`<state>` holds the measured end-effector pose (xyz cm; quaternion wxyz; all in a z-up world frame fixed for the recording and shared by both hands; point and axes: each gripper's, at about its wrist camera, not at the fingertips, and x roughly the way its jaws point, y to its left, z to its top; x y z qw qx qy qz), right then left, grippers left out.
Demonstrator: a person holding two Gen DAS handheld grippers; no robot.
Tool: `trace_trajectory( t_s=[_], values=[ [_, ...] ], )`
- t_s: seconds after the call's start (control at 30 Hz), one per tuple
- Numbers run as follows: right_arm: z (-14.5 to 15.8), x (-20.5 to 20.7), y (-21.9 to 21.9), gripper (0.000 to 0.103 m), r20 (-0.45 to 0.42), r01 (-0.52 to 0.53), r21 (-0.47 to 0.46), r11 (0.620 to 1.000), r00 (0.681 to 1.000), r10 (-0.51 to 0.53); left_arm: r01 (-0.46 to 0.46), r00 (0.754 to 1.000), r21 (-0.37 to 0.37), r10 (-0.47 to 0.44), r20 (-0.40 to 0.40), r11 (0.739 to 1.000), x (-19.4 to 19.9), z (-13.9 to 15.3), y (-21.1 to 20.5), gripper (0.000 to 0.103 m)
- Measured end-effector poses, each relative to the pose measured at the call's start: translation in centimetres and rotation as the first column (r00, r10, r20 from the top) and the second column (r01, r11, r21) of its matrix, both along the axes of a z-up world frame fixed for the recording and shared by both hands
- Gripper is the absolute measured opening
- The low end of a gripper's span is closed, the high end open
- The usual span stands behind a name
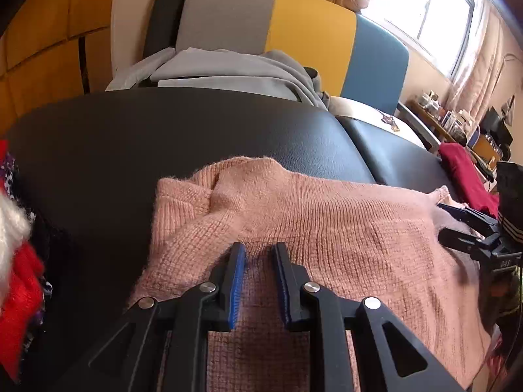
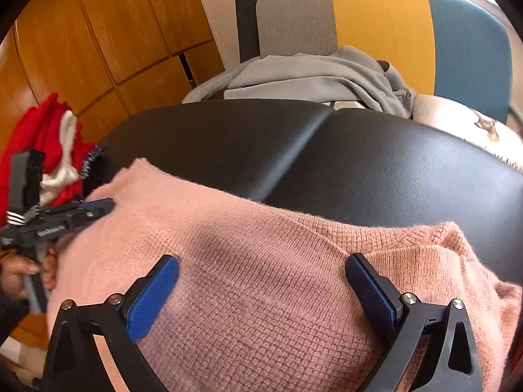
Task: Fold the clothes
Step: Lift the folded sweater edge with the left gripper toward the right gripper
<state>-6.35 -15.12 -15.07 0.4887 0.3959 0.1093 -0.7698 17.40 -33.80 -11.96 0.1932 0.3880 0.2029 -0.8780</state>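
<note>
Pink knit sweater (image 1: 327, 228) directly under both my tongs, spread flat on the black worktop (image 1: 163, 137). Left tongs (image 1: 260, 251): narrow gap, pads resting on the knit, nothing pinched. Right tongs (image 2: 261, 268): wide, fingers pressing the sweater. Red garment pile (image 2: 42, 137) at 9 o'clock. Grey clothing (image 1: 228, 72) at 12, on a chair (image 1: 310, 32).

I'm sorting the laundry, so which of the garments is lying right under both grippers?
The pink knit sweater, spread on the black cushion. The grey garment lies further back; the red pile sits off to the left.
</note>
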Motion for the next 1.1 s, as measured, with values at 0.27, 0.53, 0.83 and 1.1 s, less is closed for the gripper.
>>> trace_trajectory(
  t_s=[0.27,0.53,0.83,1.1],
  values=[
    [3.8,1.3,7.4,0.103,0.214,0.014,-0.205,0.979,0.976,0.030,0.164,0.984,-0.009,-0.165,-0.069,0.986,-2.8,3.6,5.8,0.019],
    [3.5,4.9,28.2,0.103,0.468,0.160,-0.318,0.935,0.884,0.008,0.466,0.877,-0.015,-0.464,-0.123,0.885,-7.1,5.8,15.9,0.022],
    [0.4,6.5,27.9,0.103,0.517,0.015,-0.274,0.962,0.845,0.134,0.639,0.769,-0.005,-0.639,-0.002,0.769,-10.3,2.3,22.5,0.022],
    [0.9,4.6,23.5,0.103,0.530,-0.159,-0.365,0.918,0.774,0.345,0.624,0.781,0.063,-0.619,-0.078,0.779,-10.5,1.5,21.1,0.022]
  ],
)
